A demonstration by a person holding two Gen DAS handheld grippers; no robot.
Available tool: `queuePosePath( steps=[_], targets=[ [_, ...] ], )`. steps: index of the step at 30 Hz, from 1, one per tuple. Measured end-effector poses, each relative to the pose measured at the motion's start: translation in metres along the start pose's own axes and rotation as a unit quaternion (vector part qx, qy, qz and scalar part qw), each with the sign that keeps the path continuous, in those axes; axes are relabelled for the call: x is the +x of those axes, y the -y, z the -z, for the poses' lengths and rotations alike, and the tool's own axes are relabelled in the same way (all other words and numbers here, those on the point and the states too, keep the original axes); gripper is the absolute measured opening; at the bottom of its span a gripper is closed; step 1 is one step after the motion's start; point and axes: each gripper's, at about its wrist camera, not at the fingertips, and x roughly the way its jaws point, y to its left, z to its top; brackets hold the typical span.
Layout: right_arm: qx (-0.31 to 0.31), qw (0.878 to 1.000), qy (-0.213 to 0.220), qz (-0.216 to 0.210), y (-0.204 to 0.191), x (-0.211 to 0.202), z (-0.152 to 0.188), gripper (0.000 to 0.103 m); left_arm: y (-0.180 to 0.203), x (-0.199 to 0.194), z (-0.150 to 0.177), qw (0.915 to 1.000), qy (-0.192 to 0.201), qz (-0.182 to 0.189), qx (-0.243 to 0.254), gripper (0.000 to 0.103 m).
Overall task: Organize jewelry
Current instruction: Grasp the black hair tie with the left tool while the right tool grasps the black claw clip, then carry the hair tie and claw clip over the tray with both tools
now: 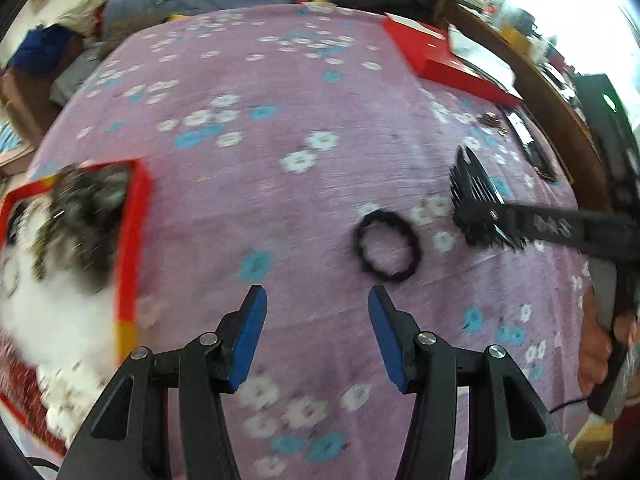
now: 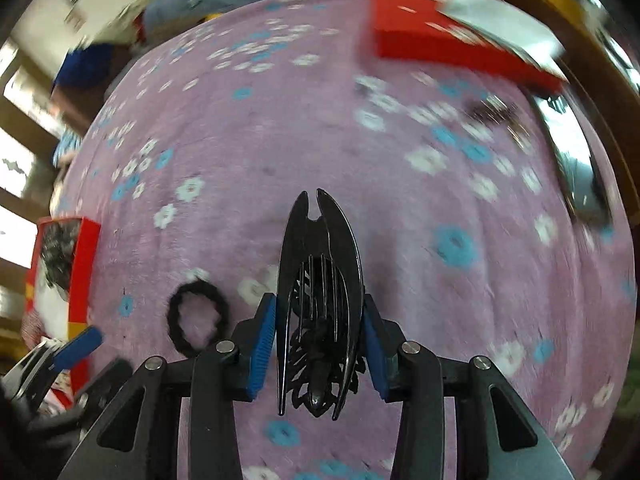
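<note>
My left gripper (image 1: 317, 294) hangs open over the pink flowered bedsheet with nothing between its blue pads. A black hair tie (image 1: 384, 215) lies flat on the sheet just ahead of it, to the right. My right gripper (image 2: 320, 300) is shut on a black claw hair clip (image 2: 320, 240), which stands upright between the pads with its teeth facing the camera. In the left wrist view that clip (image 1: 474, 188) shows at the right, beyond the hair tie. An open red box (image 1: 134, 220) with a white lining and a dark tangle of jewelry (image 1: 80, 216) sits at the left.
A red lid (image 1: 440, 60) lies at the far right of the bed, papers on it. A small dark beaded piece (image 1: 490, 120) rests near a dark flat object (image 1: 528, 144) by the wooden bed edge. Pillows and clutter line the far side. A hand (image 1: 596, 344) holds the right gripper.
</note>
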Motion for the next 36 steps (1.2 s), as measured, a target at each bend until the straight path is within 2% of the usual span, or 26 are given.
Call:
queuePosePath(
  steps=[5,8,9,10,12,14,18,20,26,36],
  targets=[
    [0.046,0.999,0.001,-0.025,0.034,-0.015,0.032,0.043,0.019,0.024,-0.019,0.9993,-0.006,0.02,0.03,0.051],
    [0.06,0.997,0.007,-0.037,0.043,-0.018,0.043,0.044,0.026,0.038,-0.025,0.9988,-0.02,0.018,0.041,0.046],
    [0.063,0.997,0.01,-0.037,0.045,-0.02,0.047,0.044,0.028,0.041,-0.026,0.9986,-0.024,0.018,0.043,0.038],
    [0.064,0.997,0.015,-0.035,0.046,-0.022,0.051,0.044,0.03,0.044,-0.025,0.9984,-0.03,0.02,0.045,0.026],
    [0.062,0.997,0.022,-0.033,0.049,-0.022,0.054,0.044,0.034,0.049,-0.022,0.9981,-0.033,0.011,0.051,0.011],
    [0.058,0.997,0.029,-0.033,0.049,-0.022,0.056,0.043,0.038,0.048,-0.02,0.9979,-0.025,0.007,0.06,0.007],
    [0.048,0.997,0.05,-0.029,0.046,-0.029,0.06,0.043,0.04,0.036,-0.02,0.9982,-0.018,0.02,0.054,0.006],
    [0.053,0.996,0.058,-0.038,0.048,-0.034,0.062,0.039,0.04,0.023,-0.018,0.9982,-0.008,0.029,0.051,0.005],
    [0.058,0.995,0.069,-0.046,0.043,-0.044,0.07,0.038,0.037,-0.017,-0.011,0.9979,0.019,0.046,0.042,0.006],
    [0.064,0.991,0.076,-0.085,0.017,-0.061,0.089,0.038,0.011,-0.067,0.011,0.9985,0.043,0.034,0.005,0.006]
  ],
)
